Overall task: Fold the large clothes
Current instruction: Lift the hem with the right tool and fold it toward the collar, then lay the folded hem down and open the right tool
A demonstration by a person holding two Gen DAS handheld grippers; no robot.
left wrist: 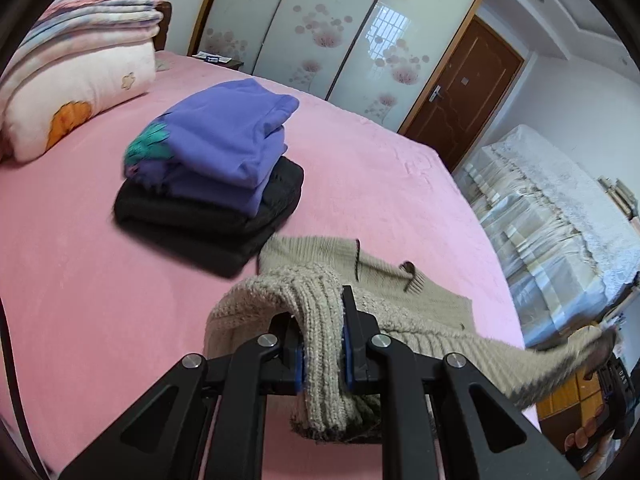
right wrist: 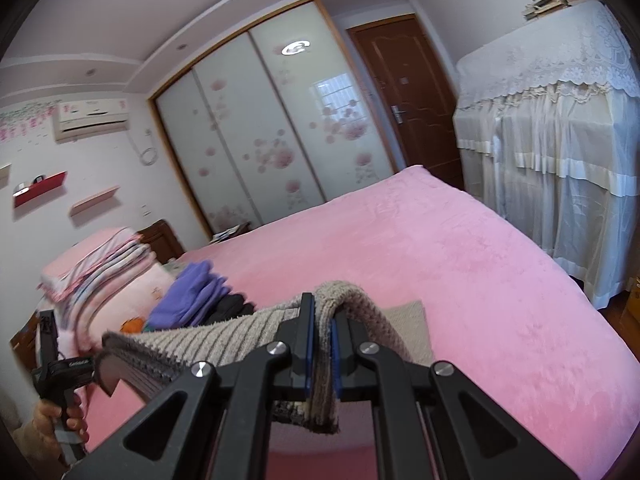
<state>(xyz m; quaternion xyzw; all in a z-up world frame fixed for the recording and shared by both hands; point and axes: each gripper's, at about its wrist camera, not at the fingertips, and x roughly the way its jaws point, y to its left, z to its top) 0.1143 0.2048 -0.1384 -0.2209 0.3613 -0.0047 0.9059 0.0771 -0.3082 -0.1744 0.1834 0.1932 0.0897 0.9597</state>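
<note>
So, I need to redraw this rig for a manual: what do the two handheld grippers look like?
Both the left gripper and the right gripper are matte black, with angular linkage arms, triangular cut-outs, round silver pivot bolts and blue pads inside the fingers. The handle seen in the right wrist view carries a small white marking, too blurred to read.

A pink bed (right wrist: 460,240) fills the room; behind it stand a flowered sliding wardrobe (right wrist: 256,128) and a brown door (right wrist: 404,92) — walls pale.

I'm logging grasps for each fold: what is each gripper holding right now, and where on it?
Both hold the beige knit sweater: the left gripper pinches a ribbed edge, the right gripper another ribbed edge, with the knit stretched between them.
</note>
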